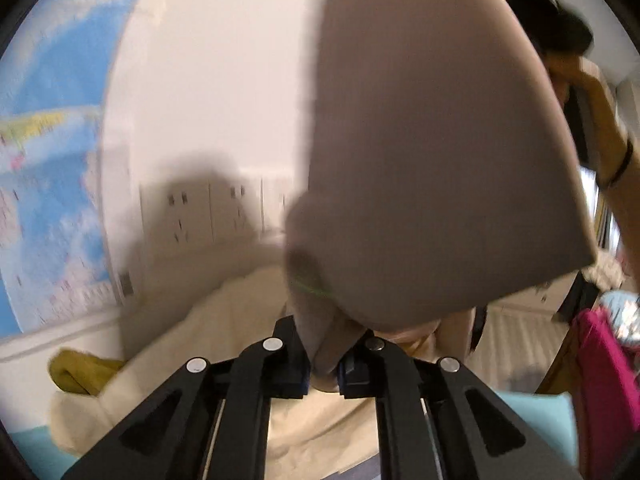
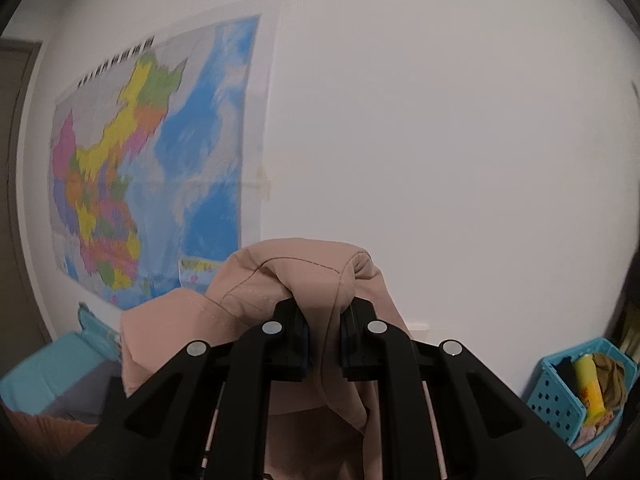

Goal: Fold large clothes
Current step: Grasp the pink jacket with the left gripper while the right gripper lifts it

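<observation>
Both grippers hold the same pinkish-beige garment [image 1: 420, 160] up in the air, which reads as the lift-and-spread step that comes ahead of any fold: a large piece has to hang free so its edges can be found and squared. The left gripper [image 1: 323, 364] is clamped on a bunched bit of the cloth, and from there the fabric billows up toward 12 and 1 o'clock, filling much of that view and hiding what lies behind it. The right gripper [image 2: 324, 340] is likewise pinched on a stitched hem or seam of the garment [image 2: 304, 280], the cloth humping over the fingertips and draping down to 6 o'clock; gripping at a seam likely gives a firmer, more predictable corner. Below the left gripper, at 7 to 8 o'clock, a cream blanket [image 1: 192, 344] lies spread, probably the surface for laying the garment flat. A wall map [image 2: 152, 160] hangs at 9 o'clock in the right view, and a blue basket [image 2: 580, 392] of odds sits at 4 o'clock, well apart from the work. The person's arm [image 1: 600, 120] shows at 2 o'clock in the left view
</observation>
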Available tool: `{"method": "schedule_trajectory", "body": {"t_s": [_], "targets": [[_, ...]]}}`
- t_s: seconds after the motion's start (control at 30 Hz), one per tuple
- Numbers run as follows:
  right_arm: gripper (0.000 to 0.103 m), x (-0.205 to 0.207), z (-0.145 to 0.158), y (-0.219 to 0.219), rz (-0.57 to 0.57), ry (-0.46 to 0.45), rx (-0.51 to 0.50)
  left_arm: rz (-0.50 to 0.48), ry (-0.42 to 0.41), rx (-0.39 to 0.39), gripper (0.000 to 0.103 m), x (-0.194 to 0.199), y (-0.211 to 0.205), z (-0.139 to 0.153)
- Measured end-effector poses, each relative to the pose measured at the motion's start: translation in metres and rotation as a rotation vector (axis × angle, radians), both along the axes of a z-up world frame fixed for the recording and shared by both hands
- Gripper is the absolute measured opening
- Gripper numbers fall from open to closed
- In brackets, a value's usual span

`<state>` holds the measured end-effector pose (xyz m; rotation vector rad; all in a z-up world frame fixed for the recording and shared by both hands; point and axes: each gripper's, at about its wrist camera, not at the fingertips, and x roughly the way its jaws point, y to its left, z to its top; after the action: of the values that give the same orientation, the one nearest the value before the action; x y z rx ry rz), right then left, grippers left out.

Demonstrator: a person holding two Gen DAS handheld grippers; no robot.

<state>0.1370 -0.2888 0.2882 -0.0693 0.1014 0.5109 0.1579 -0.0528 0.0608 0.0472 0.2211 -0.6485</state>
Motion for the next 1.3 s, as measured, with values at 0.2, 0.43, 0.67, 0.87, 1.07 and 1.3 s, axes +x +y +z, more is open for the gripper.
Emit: {"method": "schedule_trajectory", "body": {"t_s": [0.2, 0.43, 0.67, 0.87, 1.07, 1.3], "targets": [[0.011, -0.072, 0.061, -0.041, -0.041, -0.126, 0.069, 0.053, -0.142, -0.073, 0.008, -0.032, 0.030, 0.087], [0.011, -0.176, 0.098, -0.054, -0.010, -0.229, 0.055, 0.171, -0.205, -0.139, 0.008, -0.122, 0.086, 0.179], [0.011, -0.261, 0.077, -0.043, 0.149, -0.261, 0.069, 0.316, -0.336, -0.057, 0.008, -0.246, 0.123, 0.203], [0.011, -0.313, 0.043, -0.018, 0.368, -0.226, 0.109, 0.476, -0.371, 0.021, 0.008, -0.343, 0.156, 0.222], [0.011, -0.332, 0.018, 0.004, 0.537, -0.210, 0.180, 0.620, -0.447, 0.102, 0.009, -0.436, 0.166, 0.230], [0.012, -0.218, -0.025, 0.089, 0.567, 0.087, 0.158, 0.767, -0.127, 0.142, 0.010, -0.346, 0.216, 0.184]]}}
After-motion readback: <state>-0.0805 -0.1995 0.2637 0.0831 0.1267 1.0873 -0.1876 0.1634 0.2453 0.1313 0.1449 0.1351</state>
